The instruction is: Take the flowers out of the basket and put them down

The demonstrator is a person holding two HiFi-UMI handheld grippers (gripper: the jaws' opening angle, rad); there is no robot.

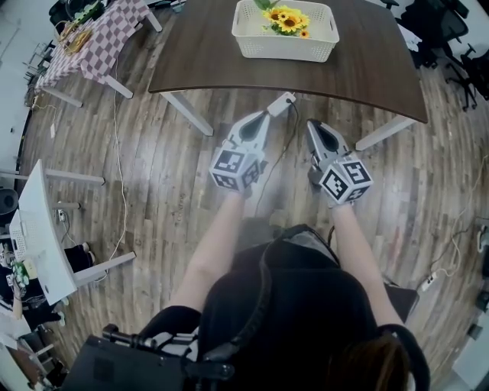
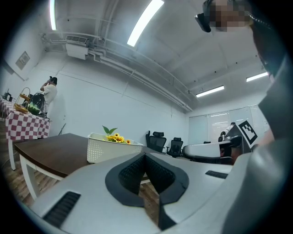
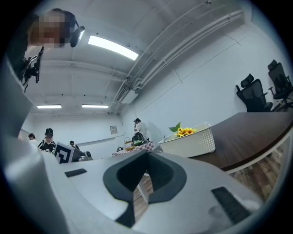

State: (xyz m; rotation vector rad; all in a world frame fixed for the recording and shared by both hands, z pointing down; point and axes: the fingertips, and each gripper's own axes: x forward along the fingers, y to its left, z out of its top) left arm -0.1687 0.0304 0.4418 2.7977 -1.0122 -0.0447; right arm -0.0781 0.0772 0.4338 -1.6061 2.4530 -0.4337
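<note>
A white slotted basket (image 1: 285, 40) stands on the dark wooden table (image 1: 199, 53), at its far side. Yellow sunflowers with green leaves (image 1: 288, 21) lie inside it. Both grippers hover over the floor short of the table's near edge, pointing level toward the basket. My left gripper (image 1: 284, 100) is shut and holds nothing; its tip reaches the table edge. My right gripper (image 1: 315, 126) is also shut and holds nothing, a little further back. The left gripper view has the basket (image 2: 107, 148) and flowers (image 2: 116, 137) beyond the closed jaws. In the right gripper view the basket (image 3: 190, 141) sits to the right.
A table with a checkered cloth (image 1: 95, 38) stands at the far left, with a person (image 2: 48, 93) beside it. Black office chairs (image 1: 443, 30) are at the far right. A white desk (image 1: 38, 237) is at my left, and a cable (image 1: 118, 153) trails on the wooden floor.
</note>
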